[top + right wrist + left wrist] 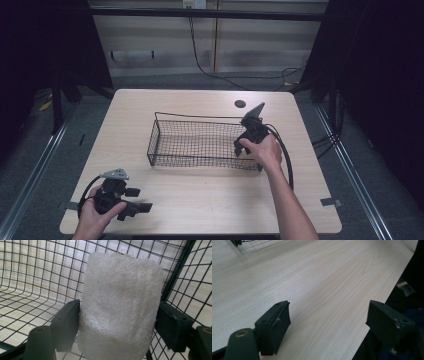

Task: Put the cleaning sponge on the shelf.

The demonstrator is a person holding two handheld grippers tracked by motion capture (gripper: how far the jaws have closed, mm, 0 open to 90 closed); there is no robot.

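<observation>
The right tongs were clamped on a pale, fibrous loofah-like sponge block, its sides pressed between the two black pads. The sponge hung inside the black wire-mesh basket, at the basket's right end near a corner (probably being lowered there to be set down, though the pictures cannot settle that). The left tongs stood wide apart with nothing between them, resting low over the light wooden counter near its front left corner, seemingly parked out of the way.
</observation>
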